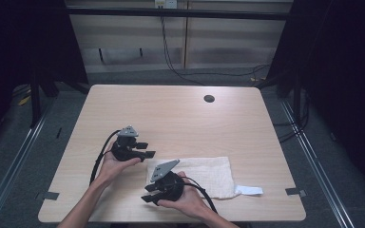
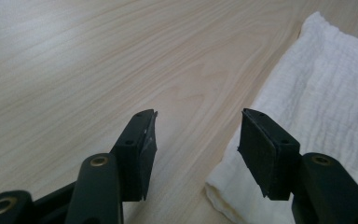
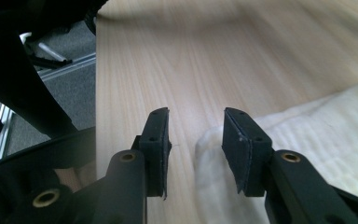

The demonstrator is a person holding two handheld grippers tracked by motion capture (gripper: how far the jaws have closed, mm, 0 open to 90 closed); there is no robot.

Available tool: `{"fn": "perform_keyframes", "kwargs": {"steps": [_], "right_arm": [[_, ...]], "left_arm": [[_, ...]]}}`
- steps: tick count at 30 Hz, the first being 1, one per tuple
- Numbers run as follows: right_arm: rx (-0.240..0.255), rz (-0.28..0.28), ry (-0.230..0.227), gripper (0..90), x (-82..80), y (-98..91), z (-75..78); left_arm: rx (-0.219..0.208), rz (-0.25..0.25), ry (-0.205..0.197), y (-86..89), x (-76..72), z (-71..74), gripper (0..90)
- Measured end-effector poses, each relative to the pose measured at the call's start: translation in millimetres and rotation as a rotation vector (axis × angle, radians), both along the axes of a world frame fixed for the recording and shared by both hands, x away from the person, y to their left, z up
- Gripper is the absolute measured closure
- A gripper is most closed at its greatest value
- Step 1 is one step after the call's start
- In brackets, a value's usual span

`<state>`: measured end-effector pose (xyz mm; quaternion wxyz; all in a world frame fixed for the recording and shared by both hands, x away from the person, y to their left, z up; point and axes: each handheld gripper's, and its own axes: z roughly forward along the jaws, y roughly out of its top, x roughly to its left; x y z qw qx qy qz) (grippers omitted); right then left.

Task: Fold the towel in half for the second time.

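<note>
A folded white cloth (image 1: 204, 175) lies flat near the table's (image 1: 171, 109) front edge, right of centre, its long axis along that edge; a small white tab (image 1: 250, 190) sticks out at its right end. The right gripper (image 1: 148, 193) covers its left end, jaws parted and empty. The left gripper (image 1: 148, 149), just beyond the cloth's left corner, is wide open, holding nothing. The pale wood table has a round hole (image 1: 209, 99) near its far edge; dark curtains (image 1: 342, 71) flank it.

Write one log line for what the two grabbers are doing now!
left gripper: open, beside towel | right gripper: open, at towel's corner | towel: flat on table
</note>
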<state>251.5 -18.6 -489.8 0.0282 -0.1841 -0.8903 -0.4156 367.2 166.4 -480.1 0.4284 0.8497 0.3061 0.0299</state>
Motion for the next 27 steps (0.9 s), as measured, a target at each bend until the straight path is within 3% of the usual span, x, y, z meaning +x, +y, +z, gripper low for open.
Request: {"fn": "perform_keyframes", "kwargs": {"steps": [8, 13, 17, 23, 27], "right_arm": [[-0.021, 0.01, -0.013, 62.4, -2.3, 5.6, -10.3], [-0.01, -0.008, -0.032, 62.0, -0.4, 2.8, -4.8], [-0.04, -0.019, -0.028, 61.7, 1.6, 1.5, -9.0], [-0.033, -0.009, -0.036, 61.7, 1.5, 0.9, -10.6], [-0.039, -0.01, -0.071, 62.9, -1.1, 1.4, -11.5]], "left_arm": [[0.006, -0.001, 0.0, -0.1, -1.2, -1.4, 44.4], [0.003, 0.004, -0.004, 2.5, -0.2, -1.5, 44.1], [0.004, 0.012, -0.001, 4.2, 0.0, -2.1, 43.9], [0.007, 0.017, 0.0, 5.3, 0.8, -2.5, 43.7], [0.008, 0.017, 0.005, 5.1, 0.9, -3.3, 43.4]]}}
